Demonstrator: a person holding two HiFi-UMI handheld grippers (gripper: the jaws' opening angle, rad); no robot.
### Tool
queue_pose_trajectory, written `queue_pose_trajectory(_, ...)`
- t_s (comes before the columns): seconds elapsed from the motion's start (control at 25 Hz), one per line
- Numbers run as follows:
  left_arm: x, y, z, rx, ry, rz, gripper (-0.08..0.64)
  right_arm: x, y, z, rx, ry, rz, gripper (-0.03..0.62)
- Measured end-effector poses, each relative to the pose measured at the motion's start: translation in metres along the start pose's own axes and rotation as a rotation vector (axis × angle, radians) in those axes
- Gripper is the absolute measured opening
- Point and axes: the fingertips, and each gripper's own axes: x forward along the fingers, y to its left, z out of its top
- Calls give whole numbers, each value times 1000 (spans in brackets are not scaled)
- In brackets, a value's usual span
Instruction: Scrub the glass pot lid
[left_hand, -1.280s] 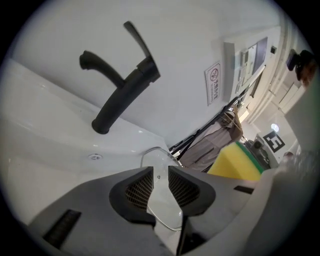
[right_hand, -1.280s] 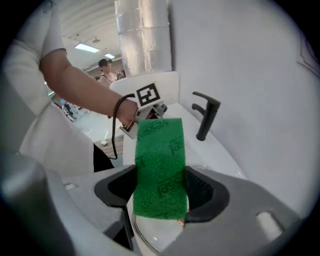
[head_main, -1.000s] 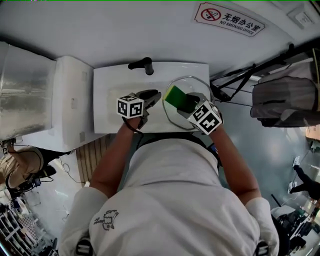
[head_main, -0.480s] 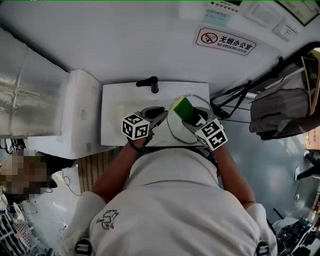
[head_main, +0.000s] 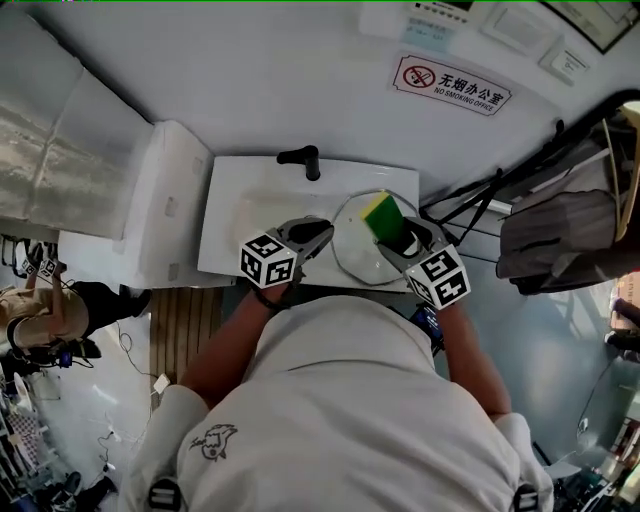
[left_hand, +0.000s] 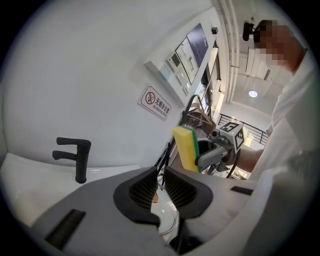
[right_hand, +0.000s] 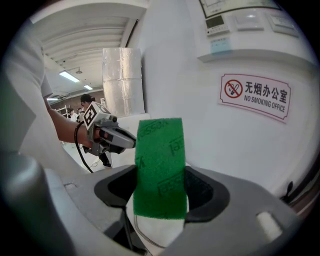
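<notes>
The glass pot lid (head_main: 365, 255) is held over the right end of the white sink (head_main: 230, 235). My left gripper (head_main: 322, 233) is at the lid's left rim. Its jaws are closing and stand almost together, with the lid's edge (left_hand: 167, 222) running up between the pads. My right gripper (head_main: 402, 238) is shut on a sponge (head_main: 382, 217), yellow on one side and green (right_hand: 160, 165) on the other. The sponge lies against the lid's upper part. The lid (right_hand: 155, 231) shows just below the sponge. The two grippers face each other across the lid.
A black faucet (head_main: 302, 158) stands at the sink's back edge. A white cabinet (head_main: 165, 205) adjoins the sink on the left. To the right, a dark metal rack (head_main: 480, 190) carries a grey bag (head_main: 560, 235). A no-smoking sign (head_main: 452, 85) hangs on the wall.
The left gripper's jaws have narrowed onto the lid's left rim. The sponge has slid from the lid's left side toward its upper middle, and the right gripper has drawn slightly right and back.
</notes>
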Motion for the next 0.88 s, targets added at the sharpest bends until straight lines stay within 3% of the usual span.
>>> queue_pose_trajectory(0.16,3,-29,-8,7,-30,59,0,-28,0,-12,-31,-16,31,293)
queue_pose_trajectory(0.36,14,-66,-31,-14,-65,125,-1,-67,3,-42,-62,-27,65,293)
queue_pose_trajectory(0.64,12,-139,-55,1,-129,166,-2,-122,20,-87,-86,-49,105,293)
queue_pose_trajectory(0.88,-3,-185,-76,21,-131,183,-2,-144,43,-114,-93,-66,136,293)
